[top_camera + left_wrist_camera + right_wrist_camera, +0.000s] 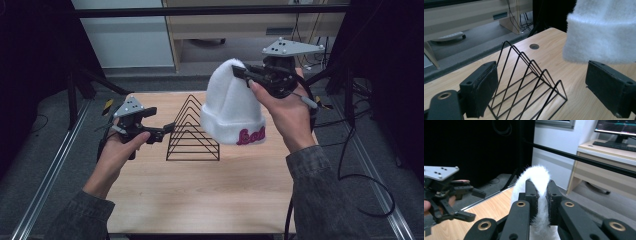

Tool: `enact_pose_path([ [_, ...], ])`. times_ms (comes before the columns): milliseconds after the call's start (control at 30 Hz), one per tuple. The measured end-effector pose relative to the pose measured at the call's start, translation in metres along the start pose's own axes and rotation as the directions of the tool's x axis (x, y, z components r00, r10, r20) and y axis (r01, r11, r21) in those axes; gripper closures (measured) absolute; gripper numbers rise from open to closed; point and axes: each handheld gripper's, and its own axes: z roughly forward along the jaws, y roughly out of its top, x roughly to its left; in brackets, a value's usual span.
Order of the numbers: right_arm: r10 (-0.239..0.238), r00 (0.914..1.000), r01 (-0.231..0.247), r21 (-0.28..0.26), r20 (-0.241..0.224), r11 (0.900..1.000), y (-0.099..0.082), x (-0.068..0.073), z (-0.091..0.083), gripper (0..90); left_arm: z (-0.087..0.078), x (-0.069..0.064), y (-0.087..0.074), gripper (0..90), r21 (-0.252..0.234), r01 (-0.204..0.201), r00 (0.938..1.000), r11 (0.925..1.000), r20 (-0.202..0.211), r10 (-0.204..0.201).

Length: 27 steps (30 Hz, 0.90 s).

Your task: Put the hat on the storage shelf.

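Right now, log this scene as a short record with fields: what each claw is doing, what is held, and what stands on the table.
right claw: shut on the crown of the white beanie, holding it in the air above the table
white beanie: hangs cuff down, pink lettering on the cuff
left claw: open, nothing between the jaws, low beside the wire rack
wire rack: black, triangular loops, upright on the table
table: light wood
beanie and rack: apart, no contact
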Motion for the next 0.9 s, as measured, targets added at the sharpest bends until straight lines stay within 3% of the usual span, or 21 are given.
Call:
enact_pose_path([
  [233,-0.013,0.9993,0.012,-0.016,-0.035,0.9998,0.01,0.004,0.012,83.2,0.004,-0.007,0.01,11.9,-0.001,-0.039,0.9989,0.9992,0.025,0.039],
  [300,-0.023,0.9986,0.022,-0.019,-0.048,0.9996,0.011,0.005,0.019,83.2,0.007,-0.008,0.008,11.9,0.013,-0.067,0.9972,0.9977,0.036,0.066],
  [367,-0.024,0.9983,0.023,-0.014,-0.053,0.9996,0.012,0.006,0.021,83.1,0.009,-0.008,0.007,12.1,0.023,-0.066,0.9971,0.9975,0.038,0.066],
  [733,-0.03,0.9938,0.027,-0.037,-0.107,0.999,0.024,0.016,0.05,83.1,0.022,-0.005,0.009,18.3,0.015,-0.039,0.9971,0.9991,0.066,0.038],
  [900,-0.037,0.9891,0.032,-0.036,-0.143,0.9988,0.027,0.024,0.061,83.1,0.023,0.005,0.009,22.0,0.006,0.019,0.9982,0.9998,0.057,-0.02],
])
